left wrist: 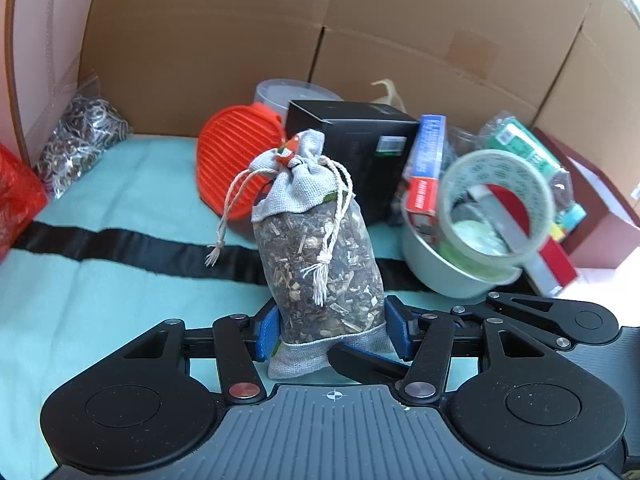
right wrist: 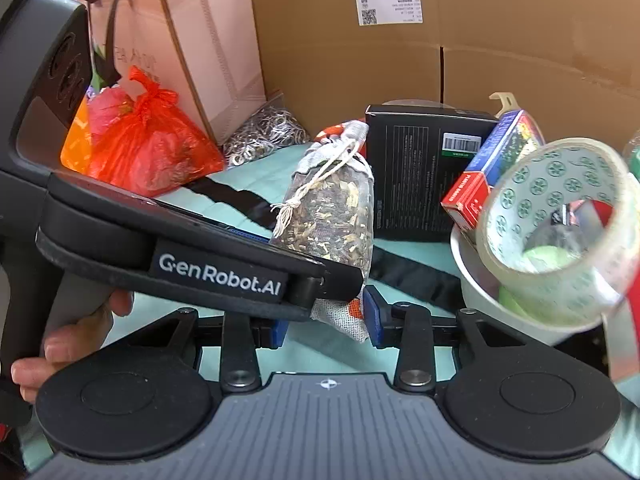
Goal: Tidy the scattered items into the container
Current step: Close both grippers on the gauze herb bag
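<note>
**A:** Where is the herb pouch?

**B:** It stands upright over the teal cloth, in front of the black box. The left tongs have closed on its lower part, with a blue pad pressed into each side just above the grey hem. They stand partly open, as wide as the pouch.

**A:** And the right tongs?

**B:** That's harder to say. In the right wrist view the body of the left tool crosses the picture and covers the middle of the pouch. The hem hangs between the right blue pads. The far pad lies against it, but the near pad is half hidden under the tool, so I cannot tell whether they grip.

**A:** Who holds the left tool?

**B:** A hand is on its handle at the picture's edge. Only the fingers show.

**A:** And the container?

**B:** A white bowl sits to the right of the pouch. A blurred roll of clear tape leans over its rim and hides most of what's inside. I can see something pale green and a grey strip, nothing clearer. A blue and red carton leans beside it.

**A:** What is behind?

**B:** There is a cardboard wall, an orange ribbed thing partly covered by the pouch, a bag of metal rings and a red plastic bag.
</note>
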`<state>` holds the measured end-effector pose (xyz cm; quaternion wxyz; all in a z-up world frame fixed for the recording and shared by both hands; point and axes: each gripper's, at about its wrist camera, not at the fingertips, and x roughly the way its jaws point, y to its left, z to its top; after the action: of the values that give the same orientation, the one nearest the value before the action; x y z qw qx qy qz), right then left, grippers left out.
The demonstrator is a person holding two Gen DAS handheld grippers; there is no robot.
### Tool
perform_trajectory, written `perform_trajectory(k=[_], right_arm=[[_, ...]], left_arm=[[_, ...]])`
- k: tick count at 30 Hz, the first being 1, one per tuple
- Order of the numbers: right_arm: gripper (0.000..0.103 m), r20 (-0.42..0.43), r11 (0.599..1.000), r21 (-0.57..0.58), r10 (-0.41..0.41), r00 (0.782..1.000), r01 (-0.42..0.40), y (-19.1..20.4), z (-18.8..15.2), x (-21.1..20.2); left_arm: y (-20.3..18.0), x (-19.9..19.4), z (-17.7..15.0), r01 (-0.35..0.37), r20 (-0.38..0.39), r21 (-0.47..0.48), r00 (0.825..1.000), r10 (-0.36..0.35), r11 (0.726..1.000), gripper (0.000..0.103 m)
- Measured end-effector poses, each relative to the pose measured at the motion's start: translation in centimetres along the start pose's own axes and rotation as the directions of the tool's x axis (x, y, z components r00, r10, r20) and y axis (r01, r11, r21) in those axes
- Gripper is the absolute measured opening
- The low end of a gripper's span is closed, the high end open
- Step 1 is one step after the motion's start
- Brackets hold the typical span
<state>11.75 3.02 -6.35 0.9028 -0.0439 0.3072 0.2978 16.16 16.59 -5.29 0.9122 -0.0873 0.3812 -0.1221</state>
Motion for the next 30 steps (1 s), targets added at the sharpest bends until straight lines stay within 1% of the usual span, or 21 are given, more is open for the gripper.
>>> perform_trajectory(k=[5, 11, 18, 23, 27, 29, 30], right_arm=[[0.042, -0.032, 0.999, 0.04, 0.032, 0.999, -0.031, -0.5, -1.2, -2.0], [0.042, -0.056, 0.997, 0.079, 0.031, 0.998, -0.027, -0.9, -3.2, -5.7], [0.042, -0.081, 0.991, 0.128, 0.04, 0.996, -0.029, -2.3, -5.7, -9.9], [0.042, -0.099, 0.991, 0.132, 0.029, 0.995, -0.016, -2.8, -7.6, -12.6], [0.041, -0.097, 0.99, 0.139, 0.026, 0.995, -0.012, -3.1, -9.0, -14.4], [0.04, -0.095, 0.991, 0.137, 0.023, 0.995, -0.01, -3.3, -9.8, -15.4], [0.039, -0.092, 0.99, 0.139, 0.023, 0.996, -0.01, -3.5, -10.1, -15.9]], left_arm=[[-1.9, -1.1, -1.6, 0.01, -0.042, 0.005, 0.999, -0.01, 1.0, 0.057], [-5.0, -2.2, -3.7, 0.036, -0.073, 0.024, 0.997, -0.034, 0.999, 0.057], [-9.1, -3.1, -6.3, 0.074, -0.119, 0.054, 0.991, -0.067, 0.996, 0.057], [-11.9, -3.4, -8.2, 0.089, -0.138, 0.076, 0.987, -0.078, 0.993, 0.06], [-14.0, -3.7, -9.4, 0.089, -0.155, 0.107, 0.985, -0.072, 0.99, 0.06], [-15.0, -3.8, -9.9, 0.086, -0.157, 0.124, 0.985, -0.066, 0.988, 0.062], [-15.4, -3.8, -10.0, 0.085, -0.156, 0.131, 0.986, -0.064, 0.988, 0.066]])
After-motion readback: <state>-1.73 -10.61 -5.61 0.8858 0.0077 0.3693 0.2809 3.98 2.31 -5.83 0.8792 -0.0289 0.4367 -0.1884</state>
